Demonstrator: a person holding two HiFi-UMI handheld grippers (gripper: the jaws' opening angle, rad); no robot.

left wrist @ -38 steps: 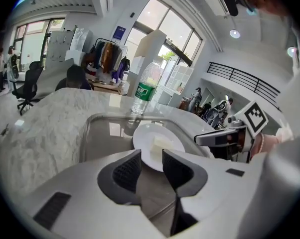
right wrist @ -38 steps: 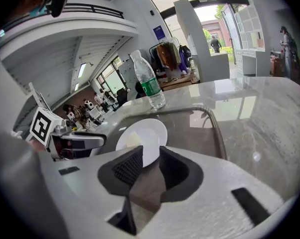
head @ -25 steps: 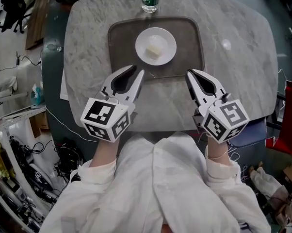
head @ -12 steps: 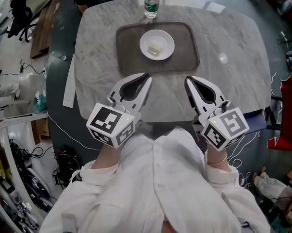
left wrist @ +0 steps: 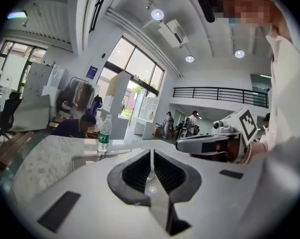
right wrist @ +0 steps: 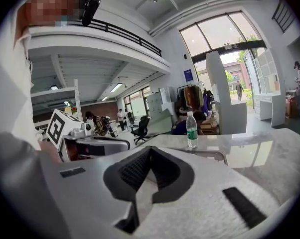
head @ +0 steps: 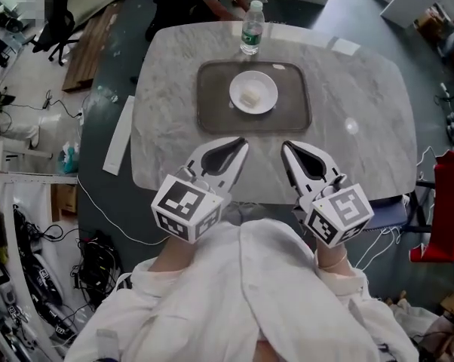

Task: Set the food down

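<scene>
Near the tray [head: 212,121] bearing the food [head: 250,97], the left tongs [head: 240,143], narrow and empty, have just been closing; the right tongs [head: 285,147] are pressed together.

No text can be read. The bottle [head: 250,29] has a green label, its print too small; the blue wall sign [left wrist: 92,72] is likewise illegible.

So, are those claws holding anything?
Nothing. The left gripper has just been closing its jaws on empty air, and the right gripper is shut and empty. The food lies on its plate.
</scene>
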